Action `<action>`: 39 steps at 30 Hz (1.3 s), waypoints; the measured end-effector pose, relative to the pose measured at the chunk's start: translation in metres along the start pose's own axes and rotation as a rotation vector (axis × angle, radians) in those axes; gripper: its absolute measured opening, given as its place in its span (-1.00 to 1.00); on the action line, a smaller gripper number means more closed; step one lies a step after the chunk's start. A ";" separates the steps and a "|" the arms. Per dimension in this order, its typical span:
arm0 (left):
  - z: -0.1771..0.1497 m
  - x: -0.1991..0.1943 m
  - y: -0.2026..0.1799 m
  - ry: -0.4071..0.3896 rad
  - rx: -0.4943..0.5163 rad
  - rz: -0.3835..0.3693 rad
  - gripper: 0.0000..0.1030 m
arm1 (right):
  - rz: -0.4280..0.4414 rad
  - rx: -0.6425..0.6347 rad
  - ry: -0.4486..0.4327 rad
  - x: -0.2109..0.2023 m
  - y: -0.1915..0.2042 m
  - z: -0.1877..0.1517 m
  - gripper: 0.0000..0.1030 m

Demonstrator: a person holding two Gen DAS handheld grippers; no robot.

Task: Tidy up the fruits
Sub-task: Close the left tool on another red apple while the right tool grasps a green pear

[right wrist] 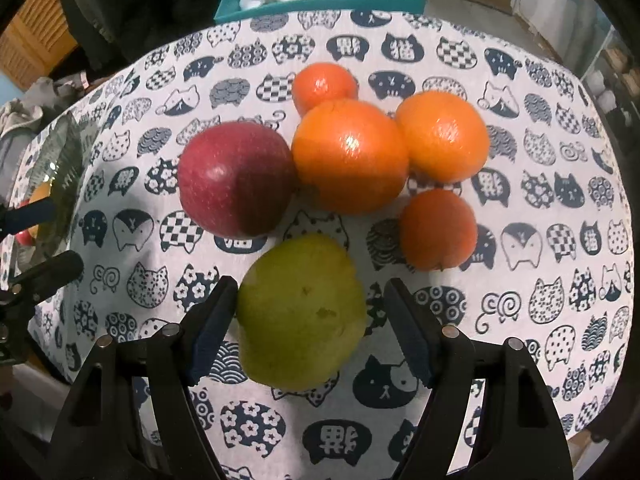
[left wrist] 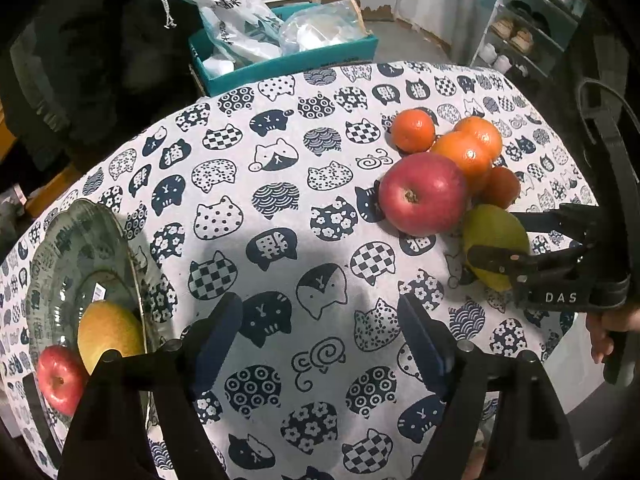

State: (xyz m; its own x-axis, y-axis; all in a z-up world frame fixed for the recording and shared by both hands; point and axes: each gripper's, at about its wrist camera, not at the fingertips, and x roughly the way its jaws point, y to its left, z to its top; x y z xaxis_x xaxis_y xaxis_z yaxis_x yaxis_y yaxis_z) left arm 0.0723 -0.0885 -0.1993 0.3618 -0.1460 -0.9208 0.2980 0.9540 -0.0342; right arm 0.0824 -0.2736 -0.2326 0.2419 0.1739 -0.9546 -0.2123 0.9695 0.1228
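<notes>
A green pear (right wrist: 302,312) lies on the cat-print tablecloth between the fingers of my right gripper (right wrist: 310,330). The jaws are open around it; the left pad touches it and the right pad stands apart. Beyond it lie a red apple (right wrist: 236,180) and several oranges (right wrist: 350,156). In the left wrist view the same pear (left wrist: 494,240) sits in the right gripper (left wrist: 494,240) beside the apple (left wrist: 422,198). My left gripper (left wrist: 320,340) is open and empty above the cloth. A glass plate (left wrist: 72,256) at the left holds a yellow pear (left wrist: 110,334) and a red apple (left wrist: 60,378).
A teal box (left wrist: 280,64) with plastic bags stands beyond the table's far edge. A shoe rack (left wrist: 520,36) is at the back right. Dark clothing hangs at the back left. The glass plate's rim (right wrist: 60,152) also shows at the left of the right wrist view.
</notes>
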 end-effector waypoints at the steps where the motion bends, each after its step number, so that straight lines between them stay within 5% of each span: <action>1: 0.001 0.001 0.000 0.002 0.000 0.000 0.57 | 0.002 -0.003 0.004 0.002 0.000 -0.001 0.47; 7: 0.006 0.006 -0.003 0.011 -0.001 -0.005 0.58 | 0.035 -0.011 0.028 0.016 0.004 -0.002 0.28; 26: 0.050 0.023 -0.047 -0.004 0.035 -0.089 0.66 | -0.017 0.056 -0.118 -0.041 -0.044 -0.010 0.27; 39: 0.070 0.059 -0.079 0.053 0.087 -0.104 0.66 | -0.033 0.137 -0.146 -0.045 -0.083 -0.005 0.27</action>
State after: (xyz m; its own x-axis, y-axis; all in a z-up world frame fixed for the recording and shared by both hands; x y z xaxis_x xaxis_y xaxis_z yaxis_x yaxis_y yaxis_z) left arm 0.1316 -0.1906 -0.2241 0.2783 -0.2271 -0.9333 0.4075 0.9078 -0.0994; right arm 0.0842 -0.3628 -0.2016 0.3835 0.1549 -0.9104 -0.0737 0.9878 0.1370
